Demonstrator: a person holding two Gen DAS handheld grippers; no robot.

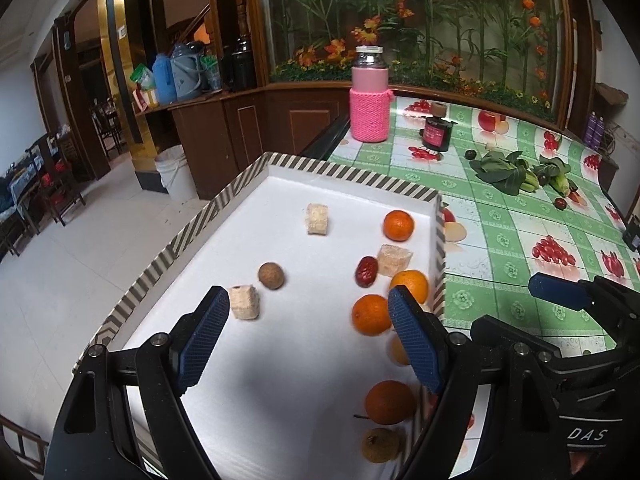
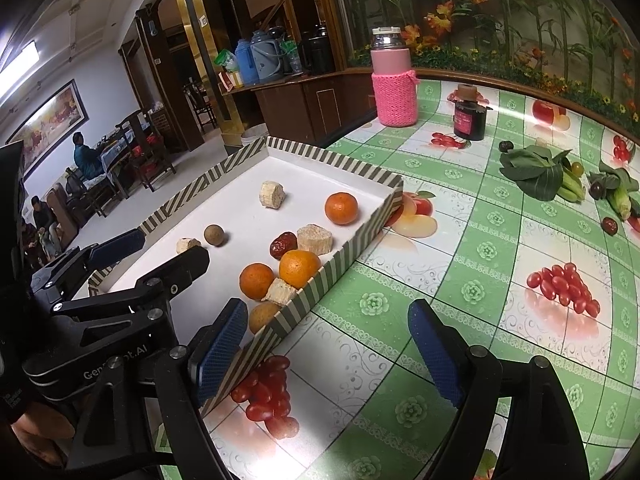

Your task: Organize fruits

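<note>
Over a white shallow tray with a grey-and-white striped rim point(image 1: 256, 168), the left gripper point(image 1: 308, 300) hangs with its blue ridged fingers point(image 1: 208, 328) spread wide and nothing between them. Beside it, above the green checked tablecloth printed with fruit point(image 2: 480, 280), the right gripper point(image 2: 324, 316) is likewise spread and empty, its left finger close to the tray's near striped wall. Nearest in the tray lie a brown rough-skinned longan point(image 1: 381, 445) and a dark orange tangerine point(image 1: 389, 402). Farther in, two bright orange tangerines point(image 2: 280, 274) sit close together by the right wall, with a wrinkled red date point(image 1: 366, 271) and a pale cut chunk of sugarcane point(image 1: 394, 259) just beyond them. A round brown longan point(image 1: 271, 275) rests near mid-tray, another pale chunk point(image 1: 244, 302) just beside the left finger. At the far end lie a lone tangerine point(image 1: 398, 225) and a third chunk point(image 1: 317, 219). Outside the tray, well apart on the cloth, lie leafy green bok choy point(image 2: 536, 176), a dark jar point(image 2: 469, 118) and a bottle in a pink knitted sleeve point(image 2: 394, 88).
</note>
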